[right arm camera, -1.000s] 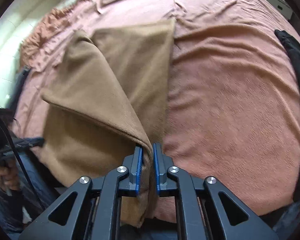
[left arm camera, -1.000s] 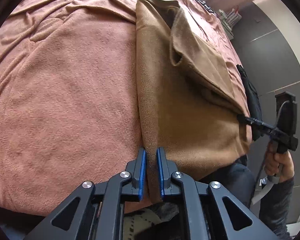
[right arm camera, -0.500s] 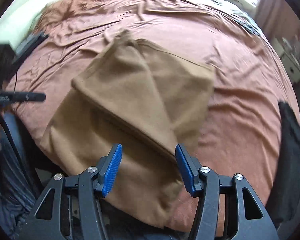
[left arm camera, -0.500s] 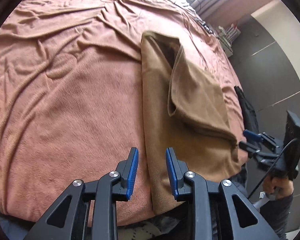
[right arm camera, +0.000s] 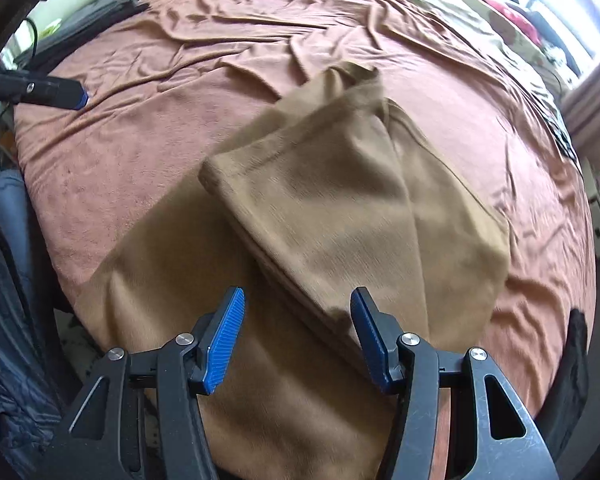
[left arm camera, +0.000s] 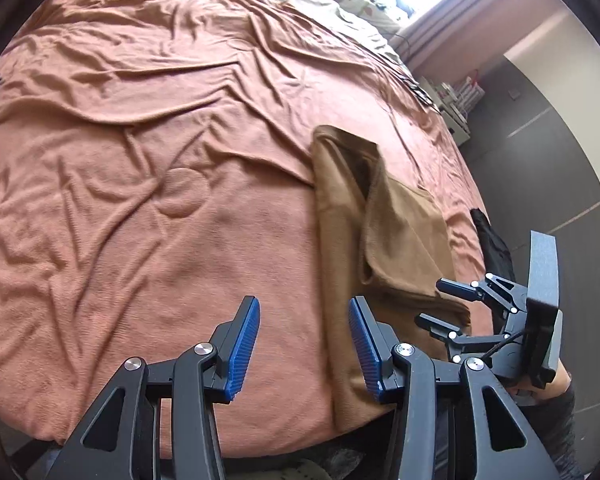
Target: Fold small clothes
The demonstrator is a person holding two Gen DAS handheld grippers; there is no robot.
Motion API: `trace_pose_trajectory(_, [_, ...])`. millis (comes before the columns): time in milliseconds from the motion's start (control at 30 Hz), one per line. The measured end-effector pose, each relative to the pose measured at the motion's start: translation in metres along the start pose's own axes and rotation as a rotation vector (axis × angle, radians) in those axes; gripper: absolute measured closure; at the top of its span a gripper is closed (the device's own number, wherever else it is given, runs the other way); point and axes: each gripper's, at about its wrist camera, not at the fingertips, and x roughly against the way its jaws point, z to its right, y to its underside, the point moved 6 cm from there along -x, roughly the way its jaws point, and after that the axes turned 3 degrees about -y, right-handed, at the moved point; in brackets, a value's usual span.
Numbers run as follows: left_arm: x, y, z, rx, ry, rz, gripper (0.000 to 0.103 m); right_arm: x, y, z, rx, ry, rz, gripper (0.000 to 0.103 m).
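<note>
I'm holding both claws open and empty: left claw (left arm camera: 304, 344) has just been opening with nothing between its pads, right claw (right arm camera: 298, 336) is gaping above the tan fleece garment (right arm camera: 340, 220). Garment is lying partly folded near the edge of the rust-pink blanketed bed (left arm camera: 140, 160); one flap is over, top fold looking loose, further folds probably remaining.

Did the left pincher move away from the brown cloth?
Yes. The left gripper let go of the brown cloth, its jaws just opening, and backed leftward over the pink bedspread.
</note>
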Motion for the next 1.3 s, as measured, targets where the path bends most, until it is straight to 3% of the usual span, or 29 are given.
trace_pose_trajectory(133, [-0.001,-0.002,-0.015,0.032,-0.010,-0.004,0.054,-0.016,-0.006,-0.008,0.052,-0.006,-0.017,0.052])
trace_pose_trajectory(233, [-0.002,-0.004,-0.022,0.048,-0.017,-0.004,0.054,-0.028,-0.007,-0.004,0.076,0.036,-0.048,0.071])
trace_pose_trajectory(267, [-0.002,-0.004,-0.023,0.051,-0.018,-0.005,0.054,-0.029,-0.008,-0.001,0.077,0.043,-0.050,0.082])
trace_pose_trajectory(367, [-0.006,-0.006,-0.022,0.050,-0.018,-0.017,0.055,-0.019,-0.013,0.011,0.019,-0.023,-0.013,0.093])
trace_pose_trajectory(533, [-0.015,-0.012,-0.012,0.027,-0.019,-0.030,0.054,0.007,-0.018,0.048,-0.108,-0.079,0.072,0.094])
trace_pose_trajectory(833, [-0.035,-0.024,0.018,-0.013,-0.021,-0.057,0.054,0.036,-0.004,0.123,-0.327,-0.102,0.190,0.094])
trace_pose_trajectory(1300, [-0.067,-0.042,0.041,-0.046,-0.065,-0.102,0.054,-0.002,0.017,0.193,-0.563,-0.198,0.203,0.094])
